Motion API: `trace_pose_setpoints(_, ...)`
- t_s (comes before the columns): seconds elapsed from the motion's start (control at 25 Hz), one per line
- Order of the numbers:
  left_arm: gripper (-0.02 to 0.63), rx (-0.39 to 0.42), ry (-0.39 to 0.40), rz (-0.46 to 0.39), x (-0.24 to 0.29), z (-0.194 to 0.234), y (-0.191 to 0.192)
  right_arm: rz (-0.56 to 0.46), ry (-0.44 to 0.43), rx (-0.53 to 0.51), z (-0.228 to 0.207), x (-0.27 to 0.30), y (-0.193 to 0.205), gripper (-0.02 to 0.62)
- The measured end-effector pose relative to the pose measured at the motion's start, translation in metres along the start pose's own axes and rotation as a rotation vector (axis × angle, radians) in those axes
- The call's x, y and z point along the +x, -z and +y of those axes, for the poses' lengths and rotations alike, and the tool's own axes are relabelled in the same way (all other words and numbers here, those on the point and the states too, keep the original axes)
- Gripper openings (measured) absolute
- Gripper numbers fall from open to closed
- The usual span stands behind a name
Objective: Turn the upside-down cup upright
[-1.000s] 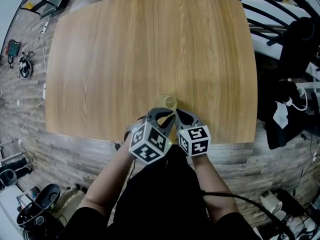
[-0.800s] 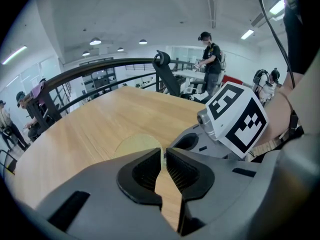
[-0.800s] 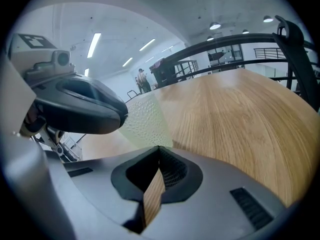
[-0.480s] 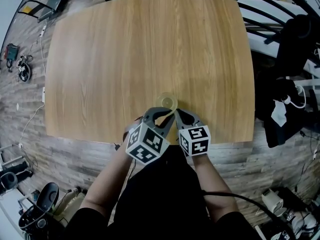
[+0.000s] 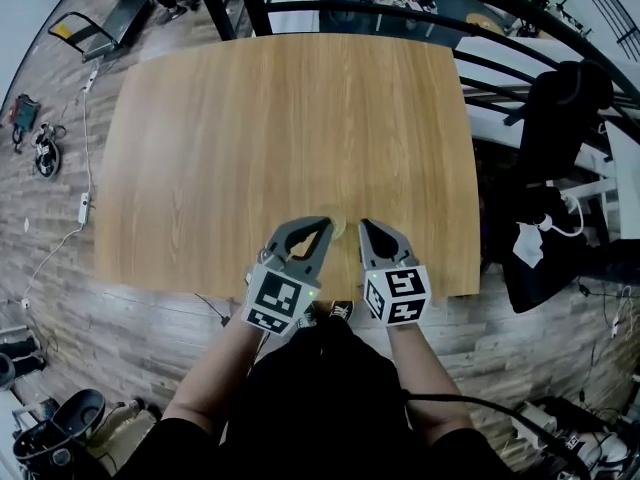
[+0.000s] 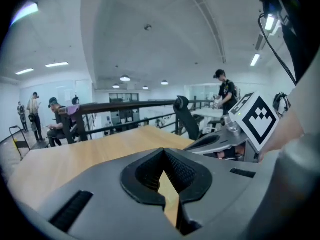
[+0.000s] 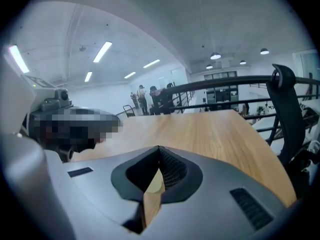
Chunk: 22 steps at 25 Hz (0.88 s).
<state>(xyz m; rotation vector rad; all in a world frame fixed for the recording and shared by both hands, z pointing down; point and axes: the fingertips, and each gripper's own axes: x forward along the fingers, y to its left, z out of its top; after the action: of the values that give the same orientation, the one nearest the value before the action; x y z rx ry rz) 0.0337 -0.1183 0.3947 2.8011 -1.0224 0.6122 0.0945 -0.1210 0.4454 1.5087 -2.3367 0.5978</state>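
Head view: the cup [image 5: 340, 226] stands on the table [image 5: 280, 118] just past the tips, between the left gripper [image 5: 324, 226] and the right gripper [image 5: 366, 228]. Neither holds it (upright or not, I can't tell). Left gripper view: jaws pressed together, nothing pinched. Right gripper view: the same, with a chair [image 7: 285, 114] well off to the jaws' right.

The left gripper [image 6: 165, 159], jaws closed on nothing, faces the wooden worktop [image 6: 95, 154], with the right gripper's marker cube [image 6: 260, 120] at three o'clock.
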Motion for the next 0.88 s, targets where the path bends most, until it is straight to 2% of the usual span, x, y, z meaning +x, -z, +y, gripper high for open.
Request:
trace_pose_setpoints(0.2,0.006,-0.060,-0.145,-0.196,-0.048,0.005,-0.035,-0.165,-0.026,-0.081,0.047,-0.039,-0.056,0.015)
trace_pose_setpoints(0.4,0.006,-0.093,-0.242,-0.379,-0.095,-0.006,-0.062,-0.324,-0.054,-0.135,0.087,-0.084,-0.085,0.015)
trace_pose_setpoints(0.56,0.006,-0.111,-0.268,-0.411,-0.114,-0.016,-0.065,-0.392,-0.054,-0.165,0.102,-0.107,-0.095,0.015)
trace_pose_setpoints(0.88,0.006,-0.126,-0.247,-0.452,-0.129,-0.032,-0.072,-0.447,-0.039,-0.199,0.111,-0.131,-0.101,0.015)
